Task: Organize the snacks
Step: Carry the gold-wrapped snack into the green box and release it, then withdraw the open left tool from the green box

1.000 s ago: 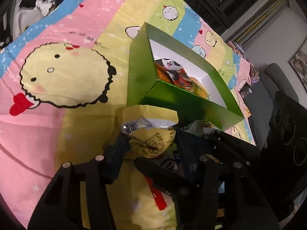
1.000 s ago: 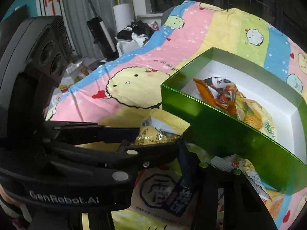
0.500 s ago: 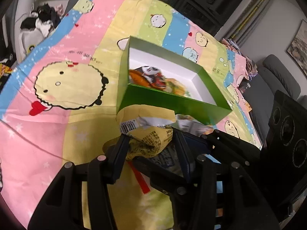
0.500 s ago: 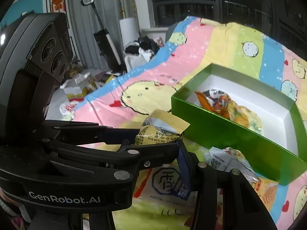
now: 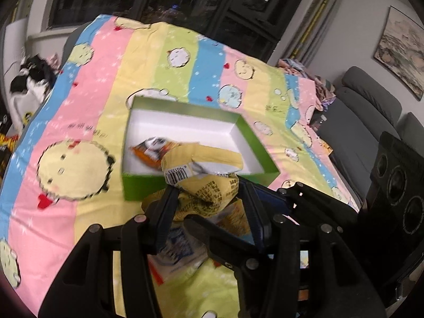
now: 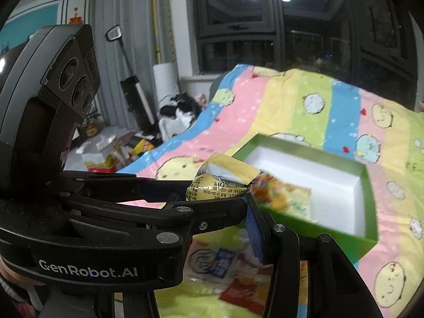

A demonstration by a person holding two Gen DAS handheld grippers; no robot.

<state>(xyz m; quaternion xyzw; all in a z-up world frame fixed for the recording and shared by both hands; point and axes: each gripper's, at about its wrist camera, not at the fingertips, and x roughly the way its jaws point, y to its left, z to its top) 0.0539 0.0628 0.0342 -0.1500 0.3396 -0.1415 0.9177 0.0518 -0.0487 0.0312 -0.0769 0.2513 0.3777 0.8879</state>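
Note:
A crumpled yellow snack packet (image 5: 204, 182) hangs above the bed, pinched between the fingers of my left gripper (image 5: 209, 204), just in front of the near wall of the green box (image 5: 185, 108). The box is white inside and holds an orange packet (image 5: 148, 153) and other snacks (image 6: 286, 198). In the right wrist view the same yellow packet (image 6: 220, 185) sits at the left gripper's tips (image 6: 238, 198). My right gripper (image 6: 214, 212) is close beside it. One blue pad (image 6: 254, 233) shows; its other finger is hidden behind the left gripper.
Loose packets lie on the striped cartoon bedspread (image 5: 87, 122) under the grippers: a white-and-blue one (image 6: 214, 262) and a red one (image 6: 246, 291). Clutter covers the floor (image 6: 114, 153) left of the bed. A grey sofa (image 5: 371, 98) stands to the right.
Both grippers have risen together, and the yellow packet came up with the left one. The green box now sits lower and farther off, with more of its white inside showing.

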